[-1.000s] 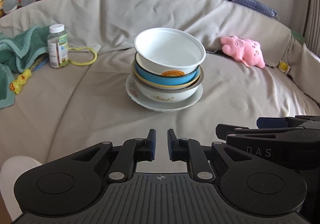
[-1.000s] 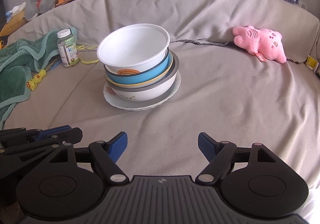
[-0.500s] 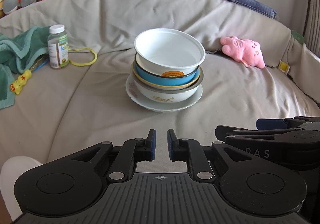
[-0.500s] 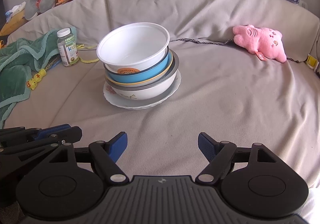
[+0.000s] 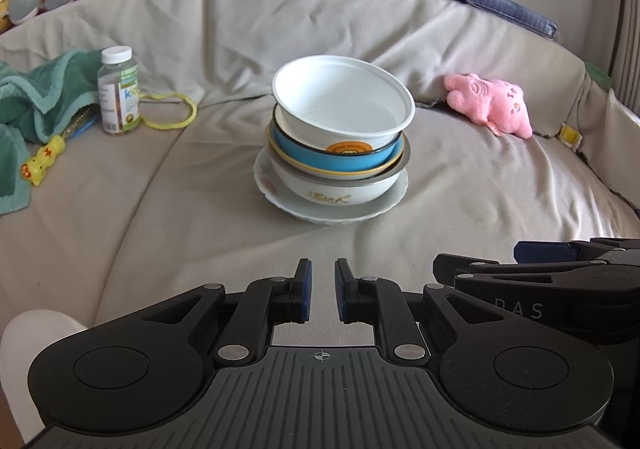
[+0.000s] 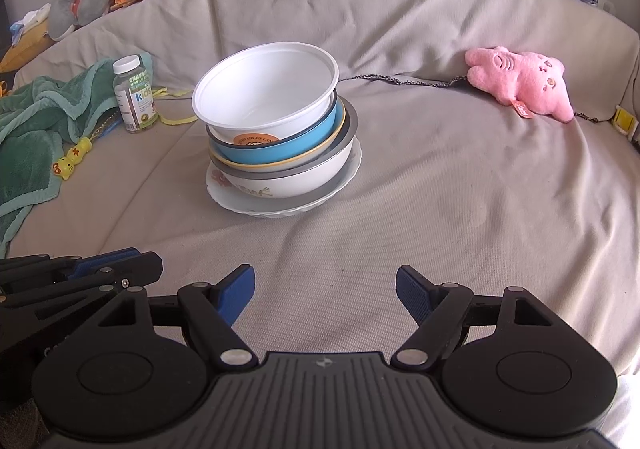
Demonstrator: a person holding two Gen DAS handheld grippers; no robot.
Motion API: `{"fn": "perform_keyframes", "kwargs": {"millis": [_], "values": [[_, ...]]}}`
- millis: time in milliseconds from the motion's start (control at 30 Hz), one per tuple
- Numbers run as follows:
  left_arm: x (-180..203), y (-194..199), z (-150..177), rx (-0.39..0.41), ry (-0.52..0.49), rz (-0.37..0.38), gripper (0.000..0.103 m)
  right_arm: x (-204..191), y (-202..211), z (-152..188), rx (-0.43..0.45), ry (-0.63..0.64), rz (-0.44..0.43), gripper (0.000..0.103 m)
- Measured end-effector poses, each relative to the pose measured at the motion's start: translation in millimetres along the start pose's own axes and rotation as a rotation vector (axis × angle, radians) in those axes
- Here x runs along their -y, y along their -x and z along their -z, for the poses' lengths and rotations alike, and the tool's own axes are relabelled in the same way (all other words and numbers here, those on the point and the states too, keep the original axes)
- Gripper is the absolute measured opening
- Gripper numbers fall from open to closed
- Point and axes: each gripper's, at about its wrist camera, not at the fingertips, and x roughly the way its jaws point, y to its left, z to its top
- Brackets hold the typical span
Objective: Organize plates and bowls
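On the sofa, near edge | left tongs hung drawn together, empty; right tongs stood apart, empty | ahead, well apart from both — white bowl tilted atop blue bowl, a wider bowl, and plate | progress: stacking looked done — at most, levelling the top bowl was left
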Motion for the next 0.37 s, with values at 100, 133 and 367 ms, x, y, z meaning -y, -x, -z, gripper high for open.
{"fn": "perform_keyframes", "kwargs": {"millis": [100, 133, 367], "values": [[-0.9, -0.9, -0.1, 0.001, 0.007, -0.012, 0.015, 0.3, -0.3, 0.3, 0.001, 0.0, 0.0, 0.079], [-1.6, -1.1, -0.1, 0.003, 0.009, -0.014, 0.015, 0.4, -0.3, 0.3, 0.001, 0.0, -0.001, 0.079], [-1.9, -5.0, 0.1, 0.003, 0.004, -0.008, 0.016, 2.2, -1.2, 2.5, 0.017, -0.019, -0.021, 0.079]]}}
